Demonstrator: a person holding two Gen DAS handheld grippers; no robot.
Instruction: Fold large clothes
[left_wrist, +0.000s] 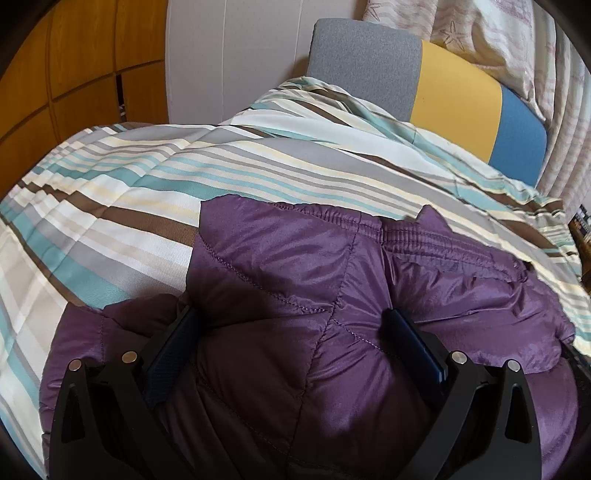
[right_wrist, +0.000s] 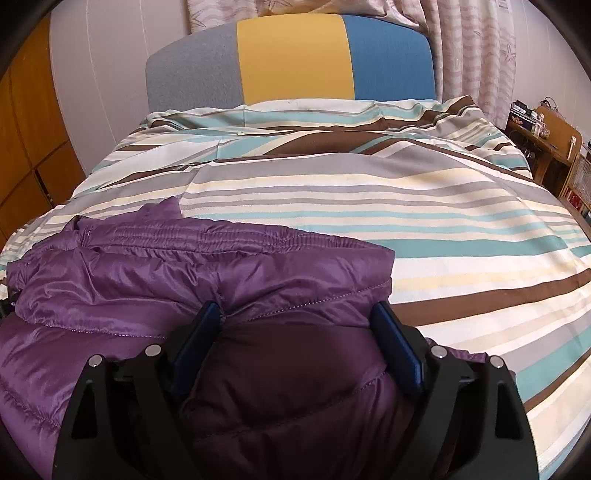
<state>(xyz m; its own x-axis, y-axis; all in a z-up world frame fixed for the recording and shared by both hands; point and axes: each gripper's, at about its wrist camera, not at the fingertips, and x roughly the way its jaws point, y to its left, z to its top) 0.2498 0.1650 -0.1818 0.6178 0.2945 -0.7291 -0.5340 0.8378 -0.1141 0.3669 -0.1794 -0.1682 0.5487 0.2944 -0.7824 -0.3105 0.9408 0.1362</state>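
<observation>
Purple quilted jacket (left_wrist: 295, 295) is lying bunched on the striped duvet (left_wrist: 129, 192), right under both tools. Left gripper (left_wrist: 291, 321) is sitting with jaws spread wide, fingers pressing into the padding either side of a puffed fold, not pinching it. Right gripper (right_wrist: 299, 314) is doing the same near the jacket's right edge (right_wrist: 388, 266). Bare duvet is stretching ahead and right of the right gripper, up to the grey-yellow-blue headboard (right_wrist: 291, 59). Only the right view is showing a cluttered wooden shelf (right_wrist: 546, 133) far right. No readable writing.
</observation>
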